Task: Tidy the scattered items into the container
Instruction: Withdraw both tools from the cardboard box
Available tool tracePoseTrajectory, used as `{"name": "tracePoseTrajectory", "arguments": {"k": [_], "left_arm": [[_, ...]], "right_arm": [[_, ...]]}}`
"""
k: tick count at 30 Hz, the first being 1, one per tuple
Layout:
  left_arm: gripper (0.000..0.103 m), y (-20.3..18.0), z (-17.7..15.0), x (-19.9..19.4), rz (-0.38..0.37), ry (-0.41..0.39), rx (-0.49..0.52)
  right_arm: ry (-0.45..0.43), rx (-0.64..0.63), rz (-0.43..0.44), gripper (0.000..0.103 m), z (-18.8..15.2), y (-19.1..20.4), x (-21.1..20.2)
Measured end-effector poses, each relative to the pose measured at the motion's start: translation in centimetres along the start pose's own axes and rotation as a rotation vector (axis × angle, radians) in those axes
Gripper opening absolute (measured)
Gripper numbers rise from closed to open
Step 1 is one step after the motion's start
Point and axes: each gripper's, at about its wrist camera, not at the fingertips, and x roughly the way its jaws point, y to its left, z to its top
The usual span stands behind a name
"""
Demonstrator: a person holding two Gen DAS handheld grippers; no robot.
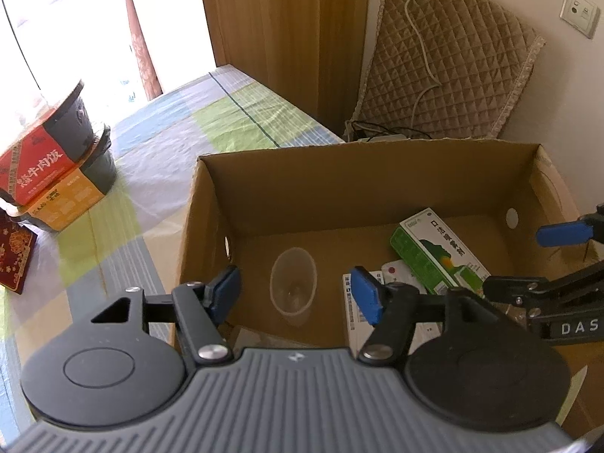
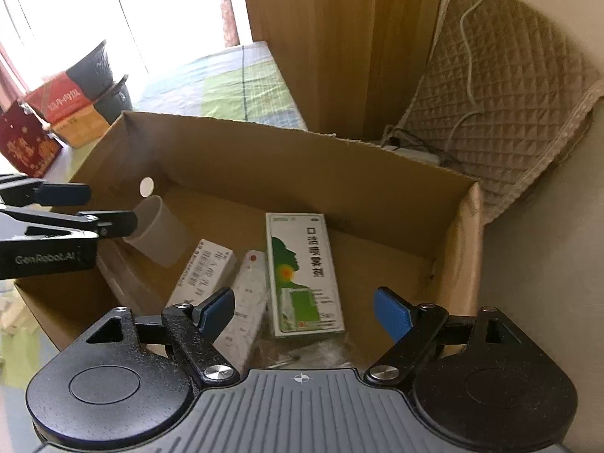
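An open cardboard box (image 1: 358, 185) (image 2: 287, 158) stands on a checked tablecloth. On its floor lie a clear plastic cup (image 1: 293, 286) (image 2: 156, 232) on its side, a green and white medicine box (image 1: 438, 253) (image 2: 302, 275), a white carton (image 2: 204, 270) (image 1: 355, 317) and a white remote (image 2: 245, 302). My left gripper (image 1: 296, 294) hovers open over the cup, nothing between its blue pads. My right gripper (image 2: 304, 311) is open above the green box, also holding nothing. Each gripper shows at the edge of the other's view.
Stacked instant-meal tubs (image 1: 56, 158) (image 2: 79, 98) and a dark red box (image 1: 15, 256) (image 2: 26, 143) stand on the cloth to the left of the cardboard box. A quilted pad (image 1: 445, 64), cables and a wooden cabinet (image 1: 283, 37) lie behind it.
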Motion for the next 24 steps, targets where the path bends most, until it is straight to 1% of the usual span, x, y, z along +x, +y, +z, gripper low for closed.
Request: {"name": "tracePoseTrajectory", "arguments": {"k": [3,5,9,11,12,13,15,17,18,24], "left_arm": [[0.062,0.0,-0.2,-0.7,-0.001,-0.006,-0.006],[0.067,0.0,-0.3,-1.3,0.003,-0.013,-0.006],[0.069,-0.2,-0.6,-2.4,0.011,-0.026,0.001],[0.074,-0.3,-0.8,-2.9,0.012,-0.03,-0.002],[0.075,-0.4,-0.9,-3.2,0.011,-0.032,-0.004],[0.078,-0.5,-1.1,-3.4,0.008,-0.032,-0.006],[0.078,-0.7,-1.4,-3.9,0.002,-0.031,-0.009],[0.085,-0.9,-1.6,-4.4,0.002,-0.029,-0.013],[0.086,-1.0,-1.8,-4.7,0.004,-0.03,-0.016],[0.09,-1.9,-2.7,-7.1,0.007,-0.051,-0.015]], "right_arm": [[-0.003,0.009,-0.003,0.086,-0.3,0.2,-0.6],[-0.007,0.009,-0.007,0.086,-0.5,0.4,-1.0],[-0.013,0.013,-0.004,0.087,-1.1,0.6,-1.7],[-0.019,0.018,-0.006,0.091,-1.4,0.7,-2.1],[-0.023,0.02,-0.008,0.098,-1.5,0.7,-2.4],[-0.033,0.021,-0.012,0.099,-1.7,0.7,-2.7],[-0.039,0.016,-0.016,0.099,-2.0,0.8,-3.2],[-0.036,0.019,-0.021,0.099,-2.3,1.0,-3.6],[-0.04,0.022,-0.024,0.099,-2.5,1.0,-3.9],[-0.086,0.023,-0.048,0.099,-3.7,1.5,-6.1]]}}
